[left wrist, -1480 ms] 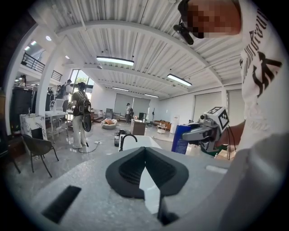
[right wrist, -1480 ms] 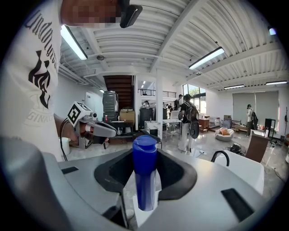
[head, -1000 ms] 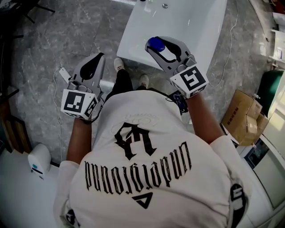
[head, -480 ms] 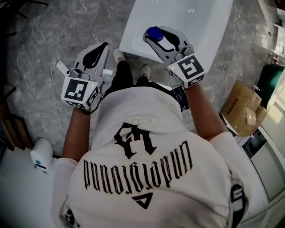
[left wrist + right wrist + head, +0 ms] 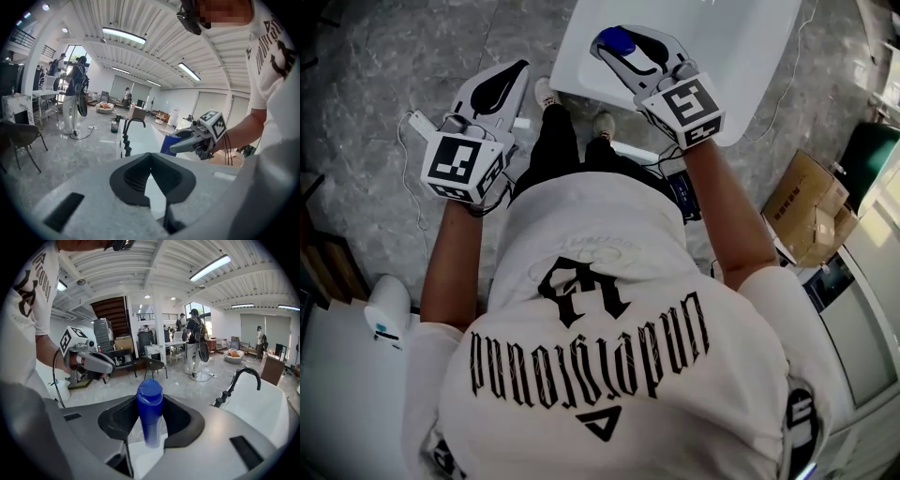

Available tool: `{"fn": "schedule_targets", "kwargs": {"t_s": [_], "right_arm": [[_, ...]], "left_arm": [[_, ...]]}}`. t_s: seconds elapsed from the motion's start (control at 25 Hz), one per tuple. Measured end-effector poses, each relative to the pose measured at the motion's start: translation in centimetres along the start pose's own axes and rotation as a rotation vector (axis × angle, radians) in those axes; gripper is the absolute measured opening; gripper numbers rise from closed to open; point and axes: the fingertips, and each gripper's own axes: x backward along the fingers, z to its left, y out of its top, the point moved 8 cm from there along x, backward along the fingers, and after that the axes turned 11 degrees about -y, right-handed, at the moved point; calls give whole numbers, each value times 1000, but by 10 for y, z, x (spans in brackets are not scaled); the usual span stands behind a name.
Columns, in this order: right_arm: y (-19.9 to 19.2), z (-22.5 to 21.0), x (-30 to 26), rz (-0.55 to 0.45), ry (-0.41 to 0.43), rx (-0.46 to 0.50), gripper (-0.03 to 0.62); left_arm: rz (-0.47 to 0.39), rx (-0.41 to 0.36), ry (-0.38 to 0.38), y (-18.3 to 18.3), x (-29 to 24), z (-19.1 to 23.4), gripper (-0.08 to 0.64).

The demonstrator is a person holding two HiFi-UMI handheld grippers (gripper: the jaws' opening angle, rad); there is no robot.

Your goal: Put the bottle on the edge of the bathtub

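Presently: carrying phase, bottle not yet set down.

**Head view, upper centre.** My right claw [image 5: 620, 45] is closed on the blue bottle [image 5: 616, 39]. Only its round cap shows from above, so I judge its long axis to be near vertical. Claw and bottle lie over the near left corner of the white bathtub [image 5: 724, 66], which fills the upper centre and upper right of the frame. Whether the bottle's base is over the rim or over the basin I cannot tell from here.

**Right gripper view, centre.** The bottle [image 5: 149, 404] stands cap-up between the two dark pads of the right claw [image 5: 150, 427], gripped below the cap. The bathtub [image 5: 267, 404] lies at the lower right of that frame, with its black faucet [image 5: 241, 380] at its left edge. The rim is thus to the right of the bottle and below it.

**Left gripper view, centre.** My left claw [image 5: 150, 158] is closed on nothing, its tips meeting. In the head view the left claw [image 5: 514, 77] hangs at the upper left over the grey floor [image 5: 412, 56], apart from the tub.

The right claw is therefore the nearer. As I judge it, the coming move is a lowering with a slight shift right, keeping the bottle upright.

**Count.** One bottle, one bathtub, one faucet, two claws.
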Motion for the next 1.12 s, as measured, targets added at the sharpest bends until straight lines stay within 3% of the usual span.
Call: {"fn": "schedule_targets", "kwargs": {"t_s": [1.12], "right_arm": [[-115, -10, -117, 226, -1, 84, 156]], "left_arm": [[132, 69, -35, -79, -60, 62, 15]]}}
